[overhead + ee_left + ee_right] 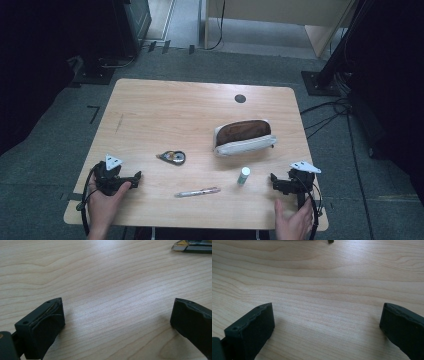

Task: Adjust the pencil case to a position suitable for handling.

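The pencil case serves as the reference item: a pale pouch with its zip open and a brown lining exposed, lying on the wooden table right of the table's centre, with its long axis running roughly left to right. A tape dispenser lies to the left of the pencil case and slightly nearer the person, well apart from it. A small capped tube lies just in front of the pencil case, on the person's side, close to it but not touching. A pen lies farther toward the person than the tube, left of it and level with the near part of the table. A dark round port sits in the tabletop beyond the pencil case, toward the far edge. The left gripper rests on the table far left of the pencil case, held by the left hand; in the left gripper view its jaws stand wide apart over bare wood, with nothing between them, and a corner of the tape dispenser appears at the upper right. The right gripper rests on the table to the right of and nearer than the pencil case, held by the right hand; in the right gripper view its jaws also stand wide apart over bare wood, gripping nothing.
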